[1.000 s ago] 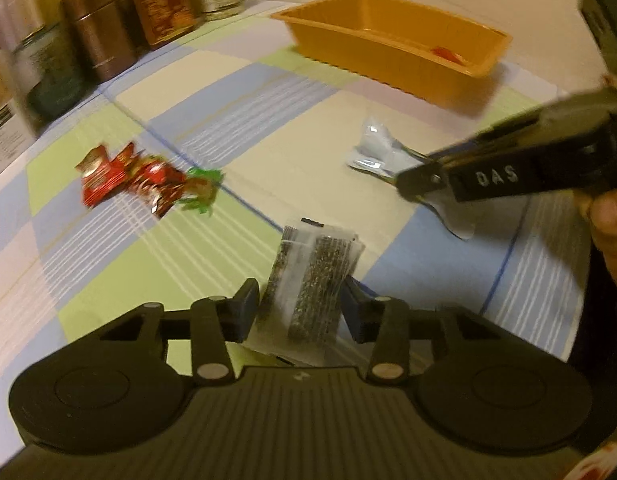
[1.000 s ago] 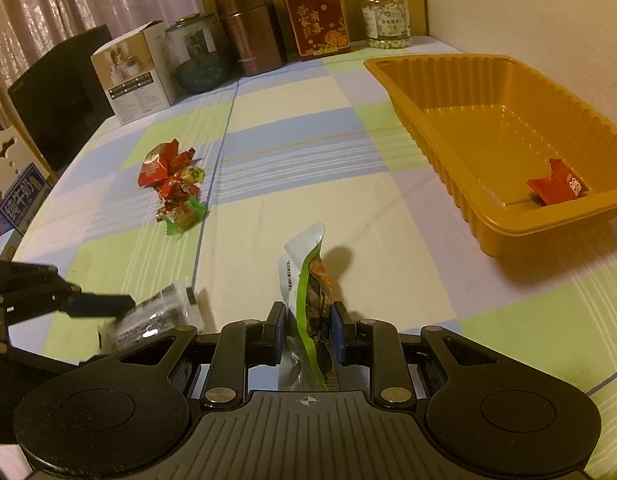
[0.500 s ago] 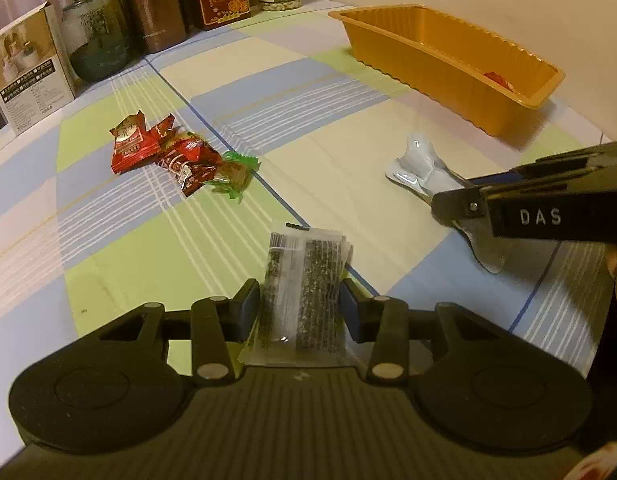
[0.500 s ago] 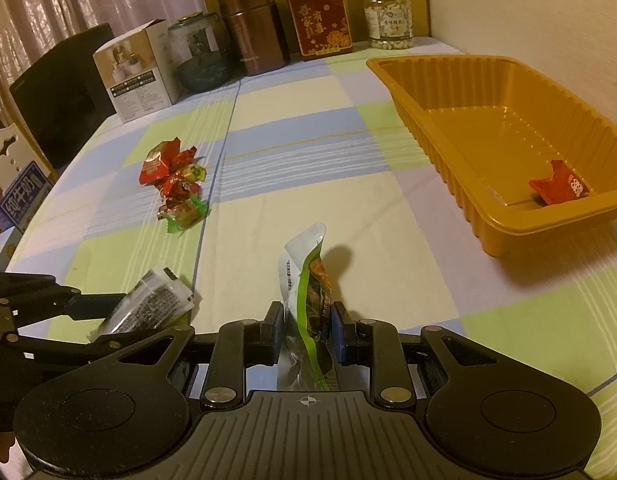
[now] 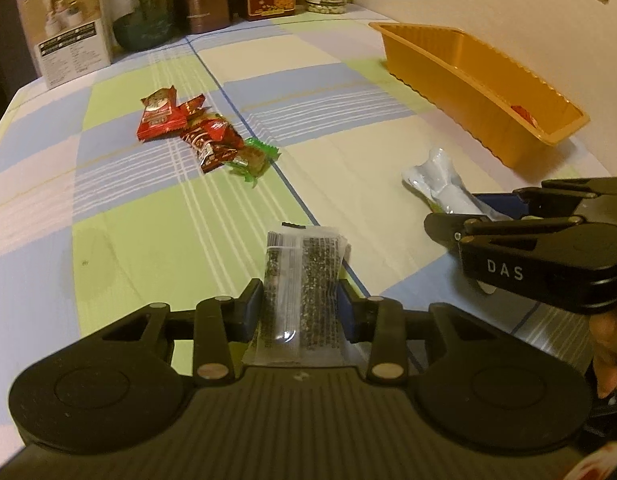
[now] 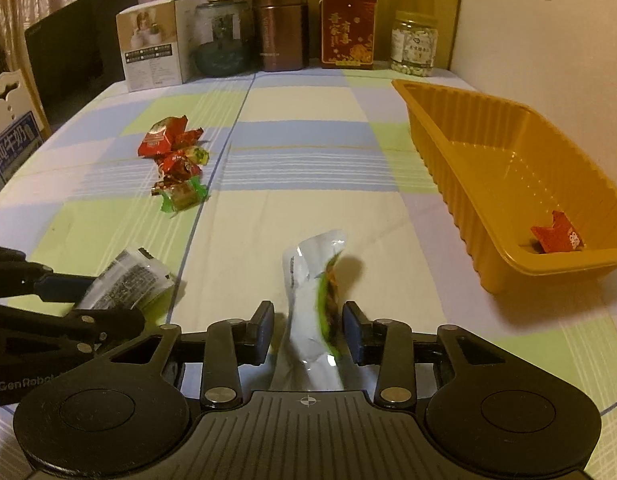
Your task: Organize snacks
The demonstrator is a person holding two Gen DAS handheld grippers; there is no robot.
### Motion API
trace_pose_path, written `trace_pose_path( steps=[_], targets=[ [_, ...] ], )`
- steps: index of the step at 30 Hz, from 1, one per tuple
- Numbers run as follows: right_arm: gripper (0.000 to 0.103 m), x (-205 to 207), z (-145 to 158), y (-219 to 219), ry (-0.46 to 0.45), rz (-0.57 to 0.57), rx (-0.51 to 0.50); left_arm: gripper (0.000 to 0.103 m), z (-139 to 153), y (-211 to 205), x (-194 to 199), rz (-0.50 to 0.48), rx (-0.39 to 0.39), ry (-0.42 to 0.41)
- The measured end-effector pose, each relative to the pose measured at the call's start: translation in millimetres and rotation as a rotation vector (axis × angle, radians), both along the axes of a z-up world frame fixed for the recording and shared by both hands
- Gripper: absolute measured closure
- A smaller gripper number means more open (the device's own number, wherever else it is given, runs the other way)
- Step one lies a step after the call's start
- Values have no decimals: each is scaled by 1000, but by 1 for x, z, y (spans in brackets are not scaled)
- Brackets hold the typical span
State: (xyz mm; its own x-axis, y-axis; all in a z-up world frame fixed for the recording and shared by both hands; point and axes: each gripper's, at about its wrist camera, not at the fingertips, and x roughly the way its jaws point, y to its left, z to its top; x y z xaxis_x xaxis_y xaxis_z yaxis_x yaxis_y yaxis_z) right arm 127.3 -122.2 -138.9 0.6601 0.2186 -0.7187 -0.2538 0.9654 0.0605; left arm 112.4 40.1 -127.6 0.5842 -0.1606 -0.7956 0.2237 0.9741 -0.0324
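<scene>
Clear plastic with dark speckled bars inside, the sesame packet (image 5: 302, 280) stands between the pads of the left gripper (image 5: 300, 300), low in the middle of the left wrist view, its long axis running away from the camera toward the top of the frame; the jaws are closing and the pads sit against its two sides. In the right wrist view the right gripper (image 6: 308, 326) has its jaws opening, with gaps showing on both sides of the white-and-green pouch (image 6: 314, 300) that rises between them, blurred, its long axis pointing up the frame and leaning slightly right. The checked cloth of the worktop (image 6: 308, 168) carries a small heap of red and green wrapped candies (image 6: 174, 166) at centre left. The orange tray (image 6: 460, 152) lies along the right edge, its length running from near right toward the upper middle, with one red snack packet (image 6: 556, 234) in its near end.
</scene>
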Motion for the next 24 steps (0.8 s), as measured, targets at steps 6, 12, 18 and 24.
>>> trace_pose_path(
  steps=[6,12,18,24],
  targets=[
    [77,-3,7,-4,-9,-13,20,68,3,-3,-7,62,-4,13],
    [77,-12,26,-10,-26,-19,58,68,18,-1,-21,122,-27,-6],
    [77,-28,45,-20,-35,-35,95,68,38,-1,-35,164,-45,-26],
    [77,-41,60,-30,-47,-42,115,68,55,-7,-46,185,-60,-44]
  ],
)
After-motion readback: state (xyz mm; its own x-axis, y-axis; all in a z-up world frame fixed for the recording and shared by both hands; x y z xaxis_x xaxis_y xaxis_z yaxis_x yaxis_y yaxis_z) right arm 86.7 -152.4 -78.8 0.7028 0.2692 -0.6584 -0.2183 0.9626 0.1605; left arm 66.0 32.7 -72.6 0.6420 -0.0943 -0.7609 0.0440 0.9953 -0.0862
